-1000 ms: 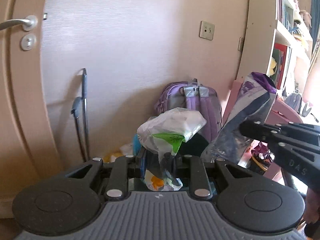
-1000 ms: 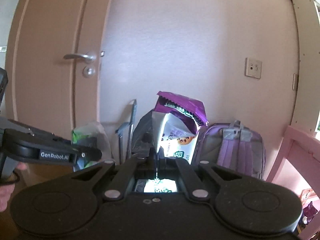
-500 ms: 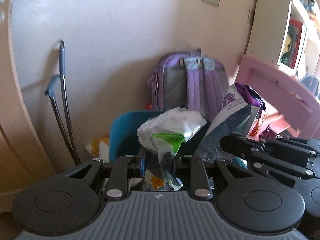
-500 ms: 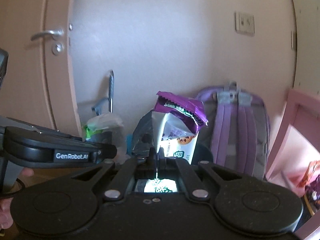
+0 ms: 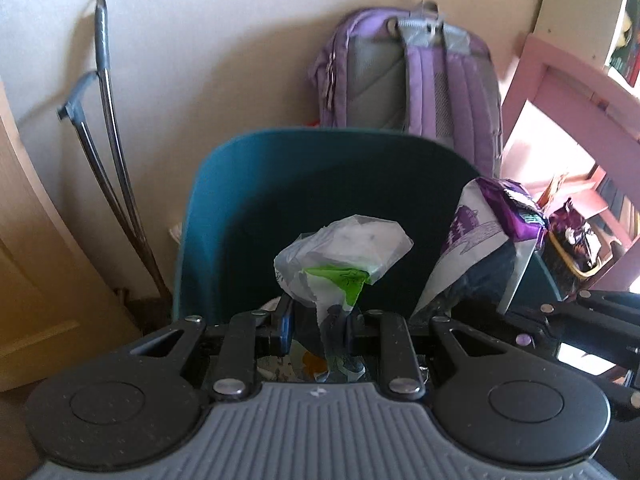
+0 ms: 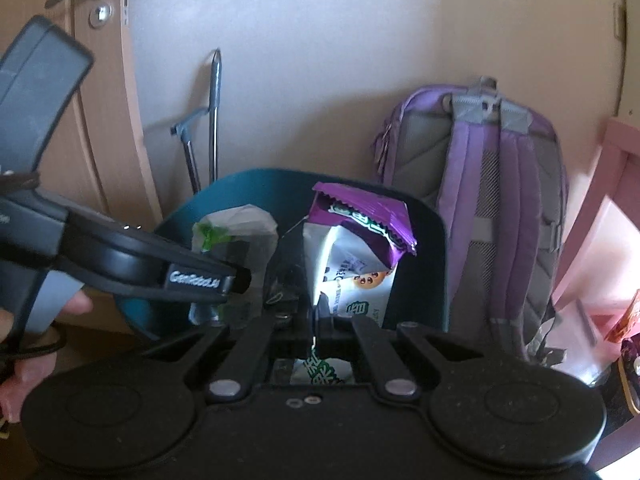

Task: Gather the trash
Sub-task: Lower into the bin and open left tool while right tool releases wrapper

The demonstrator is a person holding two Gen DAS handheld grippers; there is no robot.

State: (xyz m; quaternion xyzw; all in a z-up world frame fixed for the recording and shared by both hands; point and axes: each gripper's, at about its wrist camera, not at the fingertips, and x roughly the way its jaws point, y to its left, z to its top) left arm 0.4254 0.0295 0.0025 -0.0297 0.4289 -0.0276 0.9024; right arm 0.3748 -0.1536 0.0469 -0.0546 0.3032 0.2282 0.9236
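Both claws have dropped since a second ago: we now look down over the teal bin (image 5: 248,184), where earlier the door and wall filled the left view. From the left wrist, we see the bin standing against a pale wall, a purple backpack (image 5: 412,72) propped behind it, a metal-tubed frame (image 5: 108,128) leaning at left and pink furniture (image 5: 560,92) at right. Our left claw (image 5: 318,322), tilted downward, is narrowed onto a crumpled clear plastic bag (image 5: 344,252) with green print, held above the bin's mouth. From the right wrist, the wooden door (image 6: 100,92) stands at left. Our right claw (image 6: 318,322) is pinched tight on a glossy purple-topped snack packet (image 6: 356,256), torn open, over the bin's dark inside. A hand (image 6: 24,344) grips the left tool.
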